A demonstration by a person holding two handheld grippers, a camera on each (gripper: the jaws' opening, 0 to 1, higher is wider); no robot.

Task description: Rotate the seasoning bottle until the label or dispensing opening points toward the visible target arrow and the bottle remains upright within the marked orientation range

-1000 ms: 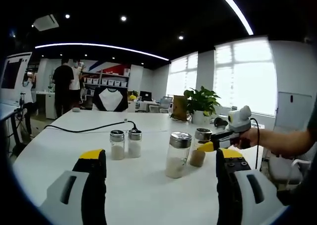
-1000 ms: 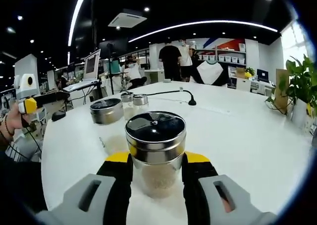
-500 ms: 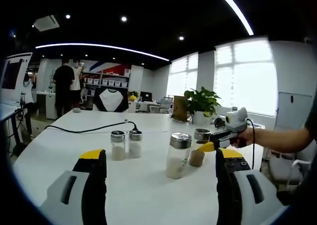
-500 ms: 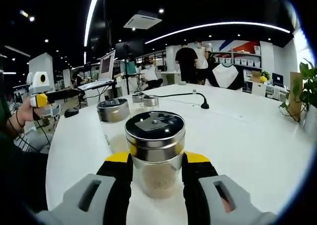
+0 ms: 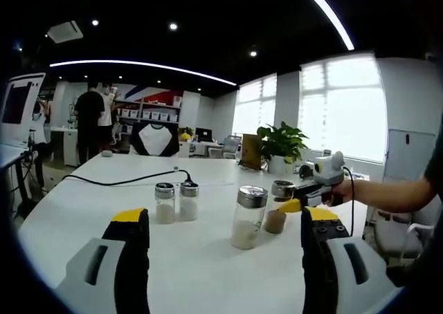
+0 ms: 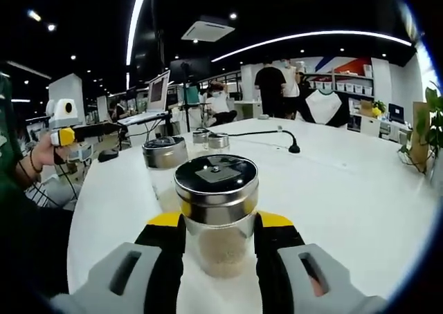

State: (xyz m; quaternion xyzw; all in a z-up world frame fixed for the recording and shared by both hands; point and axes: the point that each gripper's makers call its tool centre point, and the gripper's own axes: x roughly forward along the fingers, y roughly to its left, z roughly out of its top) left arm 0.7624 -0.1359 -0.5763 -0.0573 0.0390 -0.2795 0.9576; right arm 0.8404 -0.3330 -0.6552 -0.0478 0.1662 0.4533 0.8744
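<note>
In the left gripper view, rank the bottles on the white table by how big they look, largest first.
1. Clear glass seasoning bottle with white powder.
2. Brown-filled seasoning bottle between the right gripper jaws; it sits farther back, so unsure.
3. Two small metal-capped shakers: alike.

Left gripper [image 5: 218,234] low in left gripper view, jaws wide apart, nothing between them, above white table [image 5: 90,210]. Ahead, tall glass jar [image 5: 248,216] with metal lid, pale grains inside, upright. Just right of it, seasoning bottle [image 5: 279,205] upright, clamped by right gripper [image 5: 289,205] reaching in from right, hand [image 5: 344,191] behind it. Two small shakers [image 5: 175,201] side by side at left. Black cable [image 5: 124,180] beyond. Potted plant [image 5: 280,146] at far edge. Person [image 5: 88,120] standing in background.
</note>
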